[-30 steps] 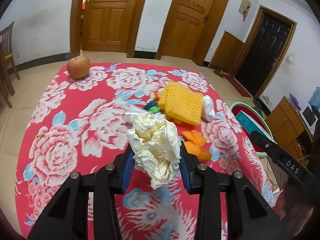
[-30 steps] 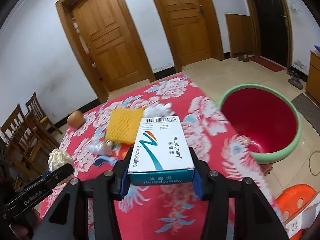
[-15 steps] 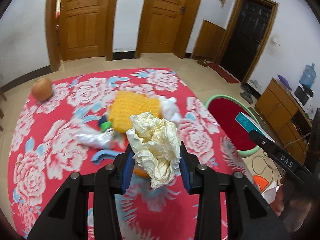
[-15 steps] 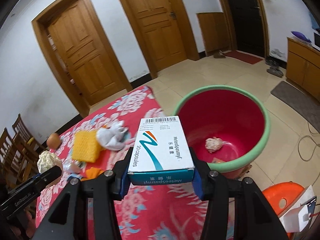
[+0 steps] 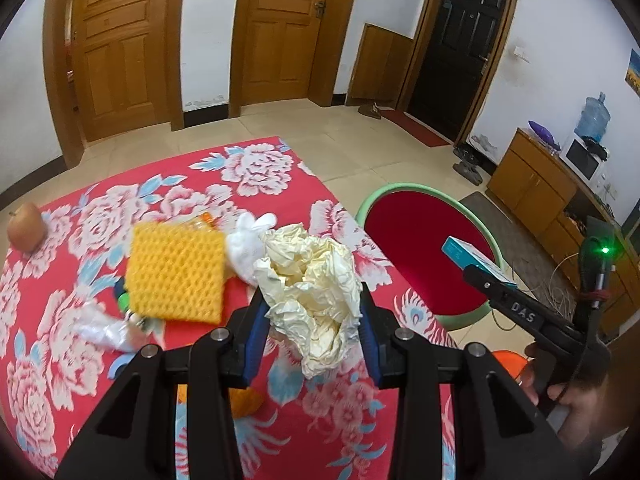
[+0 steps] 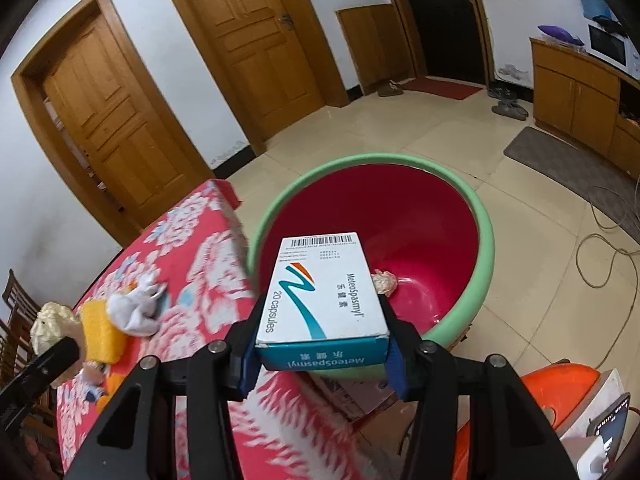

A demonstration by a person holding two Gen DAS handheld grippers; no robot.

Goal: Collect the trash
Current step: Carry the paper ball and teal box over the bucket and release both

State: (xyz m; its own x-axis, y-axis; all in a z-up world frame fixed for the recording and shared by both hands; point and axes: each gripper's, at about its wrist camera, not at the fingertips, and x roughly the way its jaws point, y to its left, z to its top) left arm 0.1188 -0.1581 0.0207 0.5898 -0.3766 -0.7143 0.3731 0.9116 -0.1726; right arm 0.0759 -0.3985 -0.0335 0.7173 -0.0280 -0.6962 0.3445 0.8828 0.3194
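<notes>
Both hands carry trash toward the basin, the right one nearer

The left gripper (image 5: pixel 314 316) has its blue pads pressed on a crumpled paper ball (image 5: pixel 310 284) that bulges up and forward of the fingers, over the floral tablecloth (image 5: pixel 248 168); the red basin (image 5: pixel 424 252) lies ahead of it and off to the right, beyond the table edge. The right gripper (image 6: pixel 320 328) clamps a medicine box (image 6: pixel 322 292) across its short sides, long axis running straight out along the fingers, far end already over the near green rim of the basin (image 6: pixel 486 240), with one earlier scrap (image 6: pixel 384 282) lying inside it
</notes>
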